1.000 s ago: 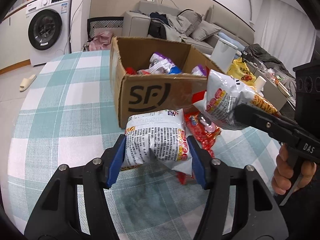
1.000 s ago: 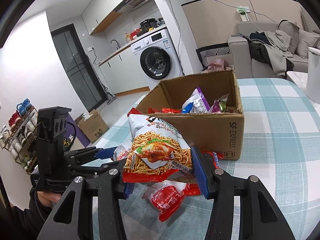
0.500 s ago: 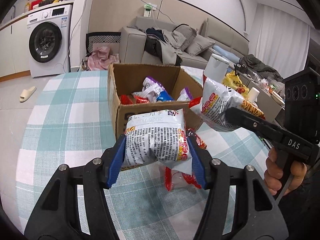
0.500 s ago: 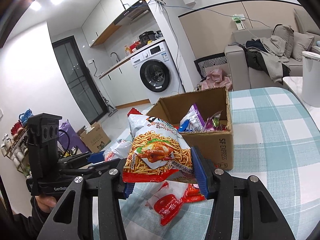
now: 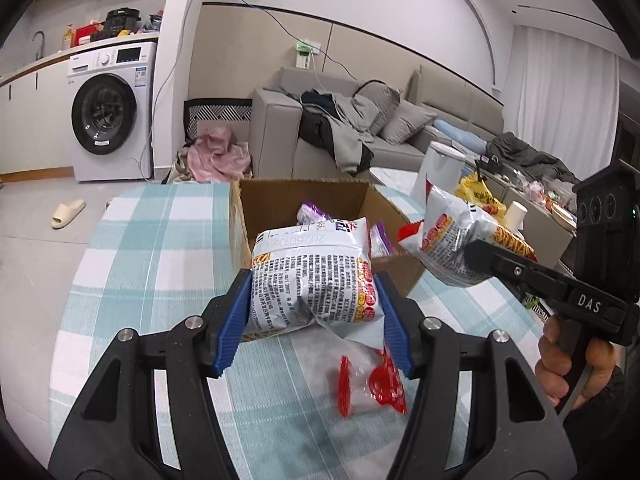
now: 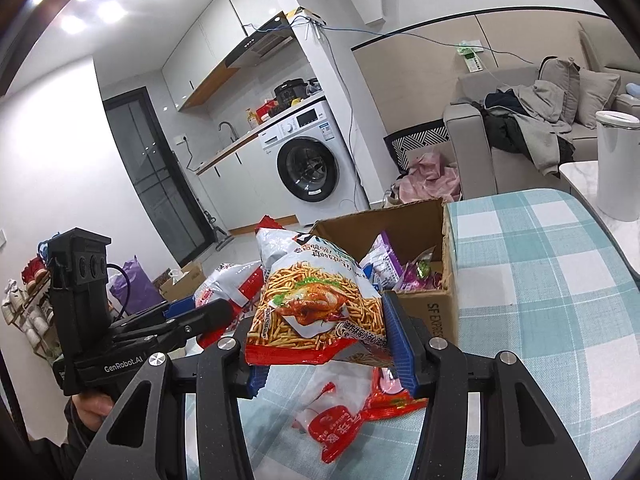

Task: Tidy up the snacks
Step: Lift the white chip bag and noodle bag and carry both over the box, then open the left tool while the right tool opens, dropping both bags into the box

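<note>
Cardboard box stands mid-table, straight ahead of both grippers and below them. The left gripper clamps a grey packet, the right gripper a noodle bag. The left looks nearer the box's front wall.

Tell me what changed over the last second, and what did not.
Both hands lifted their bags: the left gripper raised its white printed snack bag from table level to above the near wall of the cardboard box, and the right gripper raised its chicken-picture snack bag too. Both grips stayed shut; the red packets remain on the checked tablecloth.
</note>
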The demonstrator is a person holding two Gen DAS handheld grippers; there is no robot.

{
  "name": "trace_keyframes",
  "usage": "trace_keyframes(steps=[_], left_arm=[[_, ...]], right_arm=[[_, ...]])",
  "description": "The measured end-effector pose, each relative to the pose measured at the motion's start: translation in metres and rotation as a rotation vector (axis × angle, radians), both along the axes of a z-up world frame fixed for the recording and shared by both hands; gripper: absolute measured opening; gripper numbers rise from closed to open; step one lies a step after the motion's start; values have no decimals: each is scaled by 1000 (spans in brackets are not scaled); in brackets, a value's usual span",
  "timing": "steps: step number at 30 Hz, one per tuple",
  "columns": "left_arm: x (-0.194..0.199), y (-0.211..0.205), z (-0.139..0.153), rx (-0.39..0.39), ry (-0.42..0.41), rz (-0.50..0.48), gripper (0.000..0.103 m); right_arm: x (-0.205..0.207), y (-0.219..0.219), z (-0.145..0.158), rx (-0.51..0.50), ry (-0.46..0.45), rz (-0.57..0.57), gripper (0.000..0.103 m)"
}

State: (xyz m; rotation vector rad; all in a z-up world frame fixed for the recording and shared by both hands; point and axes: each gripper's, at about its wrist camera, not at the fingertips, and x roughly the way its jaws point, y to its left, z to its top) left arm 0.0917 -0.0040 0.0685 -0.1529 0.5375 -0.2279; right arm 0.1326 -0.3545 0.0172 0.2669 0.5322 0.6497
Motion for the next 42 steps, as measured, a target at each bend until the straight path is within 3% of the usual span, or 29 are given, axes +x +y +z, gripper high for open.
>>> trace_keyframes(steps=[8, 18, 30, 42], left_arm=[[16, -2, 7, -11, -25, 18, 58], [54, -11, 16, 30, -24, 46, 58], [104, -15, -3, 42, 23, 71, 58], [125, -20, -20, 71, 22, 77, 58]], right_arm=[[16, 5, 11, -8, -6, -43, 51], [43, 15, 16, -11, 11, -83, 51], [81, 26, 7, -32, 56, -126, 51], [103, 29, -9, -50, 101, -147, 51]])
